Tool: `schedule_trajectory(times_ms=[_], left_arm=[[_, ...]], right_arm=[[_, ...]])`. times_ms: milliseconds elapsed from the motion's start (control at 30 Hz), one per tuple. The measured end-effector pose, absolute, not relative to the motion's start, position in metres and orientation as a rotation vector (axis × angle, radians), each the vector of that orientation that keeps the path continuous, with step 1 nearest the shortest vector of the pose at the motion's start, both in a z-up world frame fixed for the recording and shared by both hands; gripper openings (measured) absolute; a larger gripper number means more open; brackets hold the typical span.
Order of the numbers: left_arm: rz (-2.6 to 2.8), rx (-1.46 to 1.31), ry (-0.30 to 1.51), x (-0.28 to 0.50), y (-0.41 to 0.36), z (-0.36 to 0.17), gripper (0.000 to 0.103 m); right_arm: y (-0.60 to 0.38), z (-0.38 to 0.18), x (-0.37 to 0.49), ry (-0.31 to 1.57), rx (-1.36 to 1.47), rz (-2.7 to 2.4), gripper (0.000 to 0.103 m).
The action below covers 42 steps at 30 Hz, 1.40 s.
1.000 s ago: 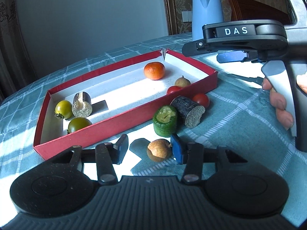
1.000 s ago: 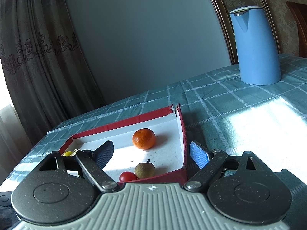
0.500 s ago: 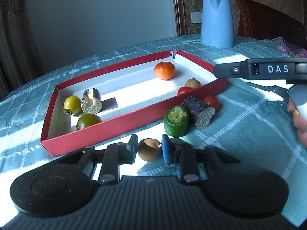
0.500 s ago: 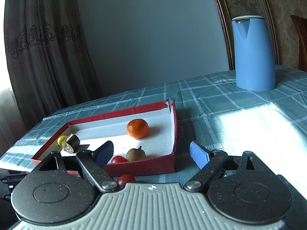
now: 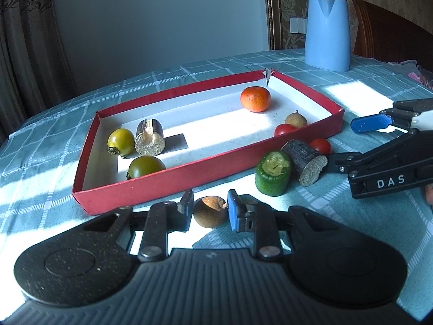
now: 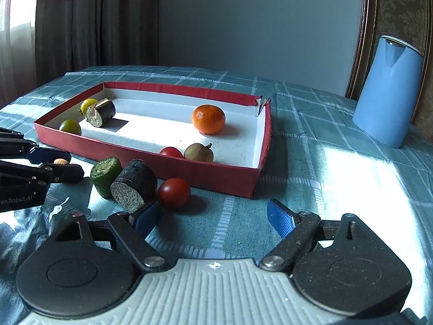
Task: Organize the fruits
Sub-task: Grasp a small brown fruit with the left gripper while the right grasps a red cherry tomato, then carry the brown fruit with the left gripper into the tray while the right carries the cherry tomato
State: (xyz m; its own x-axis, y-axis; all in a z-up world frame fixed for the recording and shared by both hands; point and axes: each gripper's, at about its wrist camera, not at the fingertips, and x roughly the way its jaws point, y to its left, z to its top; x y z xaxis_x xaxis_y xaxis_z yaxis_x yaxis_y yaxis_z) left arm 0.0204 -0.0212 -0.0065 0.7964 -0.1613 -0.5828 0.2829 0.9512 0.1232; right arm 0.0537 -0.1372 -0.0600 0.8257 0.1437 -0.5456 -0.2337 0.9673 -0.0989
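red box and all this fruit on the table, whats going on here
A person with a gripper in each hand is sorting fruit into the red box. The left gripper has closed on a small brown fruit in front of the box. The right gripper is open, near a red tomato lying outside the box. An orange already sits inside.

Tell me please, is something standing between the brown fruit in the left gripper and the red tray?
Nothing visible does. The left gripper is shut on the small brown fruit, right before the near wall of the red tray. Only bare tablecloth lies between.
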Motion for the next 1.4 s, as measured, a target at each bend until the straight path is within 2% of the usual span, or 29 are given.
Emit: schedule_trajectory(times_ms=[200, 333, 367, 400, 500, 567, 633, 700, 1167, 1400], left_arm=[[-0.237, 0.216, 0.603, 0.02, -0.023, -0.007, 0.025], [-0.211, 0.231, 0.597, 0.019, -0.025, -0.008, 0.033], [-0.205, 0.231, 0.597, 0.019, -0.025, -0.008, 0.035], [-0.205, 0.227, 0.599, 0.019, -0.025, -0.008, 0.035], [-0.205, 0.228, 0.599, 0.02, -0.024, -0.008, 0.035], [-0.203, 0.232, 0.596, 0.019, -0.025, -0.008, 0.035], [-0.21, 0.231, 0.595, 0.02, -0.025, -0.008, 0.033], [-0.233, 0.234, 0.595, 0.019, -0.026, -0.008, 0.024], [-0.225, 0.237, 0.575, 0.016, -0.026, -0.006, 0.024], [-0.21, 0.216, 0.502, 0.007, -0.022, 0.002, 0.024]], right_arm=[[-0.131, -0.061, 0.068, 0.59, -0.142, 0.206, 0.081], [-0.135, -0.061, 0.067, 0.589, -0.112, 0.185, 0.072], [-0.135, -0.061, 0.065, 0.591, -0.104, 0.196, 0.067], [-0.135, -0.061, 0.064, 0.593, -0.1, 0.21, 0.059], [-0.129, -0.061, 0.06, 0.582, -0.133, 0.211, 0.056], [-0.128, -0.06, 0.059, 0.578, -0.141, 0.239, 0.045], [-0.127, -0.06, 0.058, 0.576, -0.142, 0.253, 0.04], [-0.127, -0.059, 0.057, 0.577, -0.126, 0.285, 0.026], [-0.139, -0.057, 0.056, 0.563, -0.034, 0.288, 0.025], [-0.149, -0.05, 0.042, 0.471, 0.013, 0.278, 0.025]])
